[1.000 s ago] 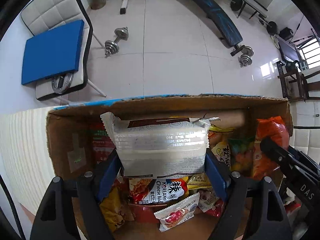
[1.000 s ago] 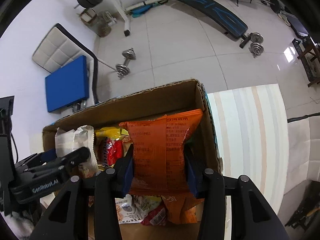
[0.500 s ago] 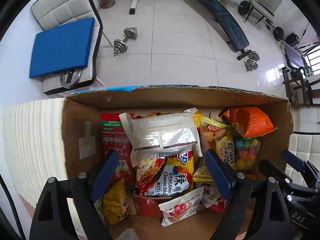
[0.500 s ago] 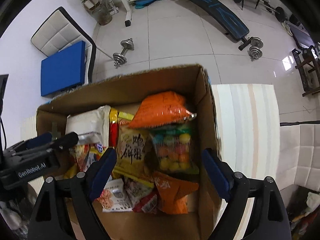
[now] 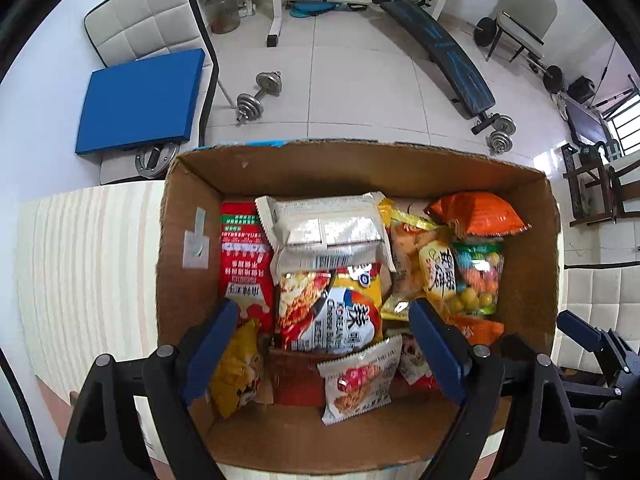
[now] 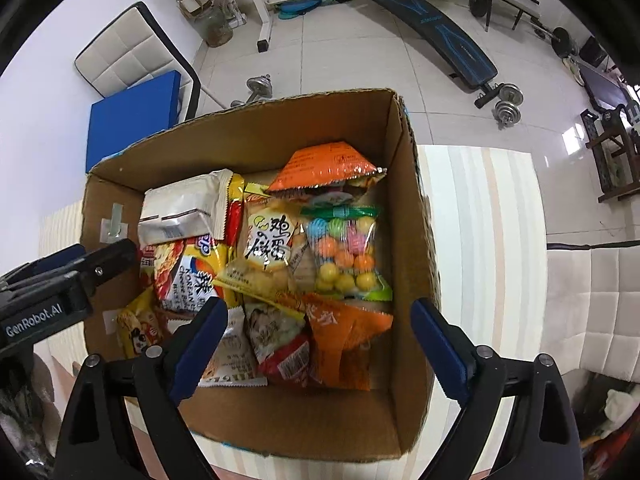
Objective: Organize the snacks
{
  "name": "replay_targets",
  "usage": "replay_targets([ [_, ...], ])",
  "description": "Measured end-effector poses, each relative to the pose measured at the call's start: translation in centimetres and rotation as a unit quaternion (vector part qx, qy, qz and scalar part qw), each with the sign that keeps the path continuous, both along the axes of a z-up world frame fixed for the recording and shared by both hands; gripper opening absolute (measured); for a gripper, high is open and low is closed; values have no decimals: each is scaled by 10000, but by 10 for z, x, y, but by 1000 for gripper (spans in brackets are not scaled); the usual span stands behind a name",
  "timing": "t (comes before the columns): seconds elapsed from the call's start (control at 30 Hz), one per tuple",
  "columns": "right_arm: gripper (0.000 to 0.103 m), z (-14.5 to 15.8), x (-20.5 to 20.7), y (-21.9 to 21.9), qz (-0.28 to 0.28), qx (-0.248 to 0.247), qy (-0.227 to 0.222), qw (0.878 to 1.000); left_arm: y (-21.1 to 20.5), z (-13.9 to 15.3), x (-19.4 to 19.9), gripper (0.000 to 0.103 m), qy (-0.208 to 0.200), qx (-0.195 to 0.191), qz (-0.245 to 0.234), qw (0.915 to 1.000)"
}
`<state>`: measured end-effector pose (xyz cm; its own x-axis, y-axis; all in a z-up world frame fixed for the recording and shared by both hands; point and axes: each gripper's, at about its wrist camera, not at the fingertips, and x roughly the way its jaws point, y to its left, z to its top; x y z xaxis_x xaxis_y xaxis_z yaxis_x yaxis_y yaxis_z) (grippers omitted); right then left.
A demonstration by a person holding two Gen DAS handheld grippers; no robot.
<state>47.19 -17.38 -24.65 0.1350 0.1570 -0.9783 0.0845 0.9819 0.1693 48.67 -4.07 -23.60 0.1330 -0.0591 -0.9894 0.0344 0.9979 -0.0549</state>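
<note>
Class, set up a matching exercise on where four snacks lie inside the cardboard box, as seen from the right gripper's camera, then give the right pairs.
Column one:
1. silver-white packet
2. orange bag
3. bag of coloured balls
4. yellow packet with a cartoon face

Column two:
A. near left corner
B. by the right wall, mid-box
C. far right, tilted, over the top of the ball bag
D. far left, atop other packs

Pairs: 1-D, 2-C, 3-B, 4-A

Bright daylight; window glare on floor tiles [image 5: 548, 160]; fisheye-bent edges; slight blur
</note>
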Motion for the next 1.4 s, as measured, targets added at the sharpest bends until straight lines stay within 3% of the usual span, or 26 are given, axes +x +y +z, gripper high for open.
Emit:
replay_targets([
  [0.33, 95, 45, -46, 2, -68, -70, -585, 9982, 8, 38, -61, 88, -694, 126, 81, 9975],
  [0.67, 95, 87, -119, 6, -144, -97, -1086, 9939, 18, 83, -137, 88, -1384, 130, 218, 9901],
  [1.4, 96, 200, -278, -3, -282, -117, -2104, 9771, 15, 179, -284, 88, -2380, 131, 121, 9711],
])
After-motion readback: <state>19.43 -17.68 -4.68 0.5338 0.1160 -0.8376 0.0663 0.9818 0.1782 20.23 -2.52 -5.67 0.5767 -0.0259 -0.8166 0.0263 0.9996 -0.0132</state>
